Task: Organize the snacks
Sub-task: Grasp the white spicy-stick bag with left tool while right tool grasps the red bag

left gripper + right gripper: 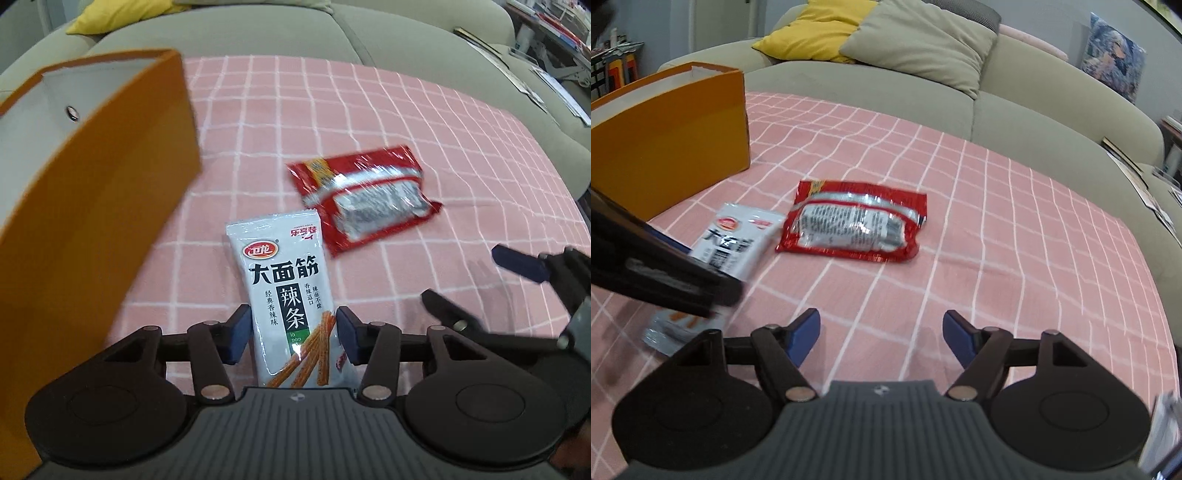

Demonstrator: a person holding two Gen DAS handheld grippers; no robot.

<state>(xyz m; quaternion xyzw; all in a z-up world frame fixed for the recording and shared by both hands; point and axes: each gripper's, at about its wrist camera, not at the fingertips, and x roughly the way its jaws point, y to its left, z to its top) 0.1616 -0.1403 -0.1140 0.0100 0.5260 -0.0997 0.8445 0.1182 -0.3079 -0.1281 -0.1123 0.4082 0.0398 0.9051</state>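
My left gripper (pixel 293 338) is shut on a white snack packet (pixel 284 291) with black Chinese lettering, its blue pads pressing both sides. The packet also shows in the right wrist view (pixel 738 240), partly behind the left gripper's arm. A red snack packet (pixel 364 197) lies flat on the pink checked cloth (pixel 406 122), ahead and to the right; it also shows in the right wrist view (pixel 855 221). My right gripper (pixel 881 338) is open and empty over the cloth, short of the red packet. It also shows in the left wrist view (pixel 476 280).
An open orange box (pixel 92 192) with a white inside stands at the left; it also shows in the right wrist view (pixel 668 136). A grey-green sofa (pixel 1015 92) with a yellow cushion (pixel 820 33) and a grey one lies behind the cloth. Papers lie at the right edge.
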